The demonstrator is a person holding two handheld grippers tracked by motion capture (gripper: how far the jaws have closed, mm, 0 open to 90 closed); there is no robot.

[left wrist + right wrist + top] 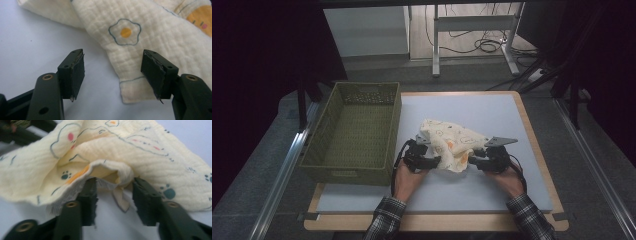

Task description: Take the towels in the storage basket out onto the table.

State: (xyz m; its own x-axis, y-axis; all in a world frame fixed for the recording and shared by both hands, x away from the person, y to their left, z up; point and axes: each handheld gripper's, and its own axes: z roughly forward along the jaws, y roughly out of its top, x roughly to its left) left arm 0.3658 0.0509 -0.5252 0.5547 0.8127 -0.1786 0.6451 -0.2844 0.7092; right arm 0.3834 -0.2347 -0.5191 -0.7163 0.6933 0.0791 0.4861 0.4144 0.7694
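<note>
Black pads of the left gripper (113,75) stand apart astride a hemmed corner of the cloth (150,42), not pinching. Right gripper (115,202) parted too, folded hem just above its tips. Cloth judged light, limp; grip hems.

Cloth (150,47) showing soft crinkled cotton weave, printed, matt; basket (354,132) looking woven, rough; table mat (492,115) appearing smooth, matt.
</note>
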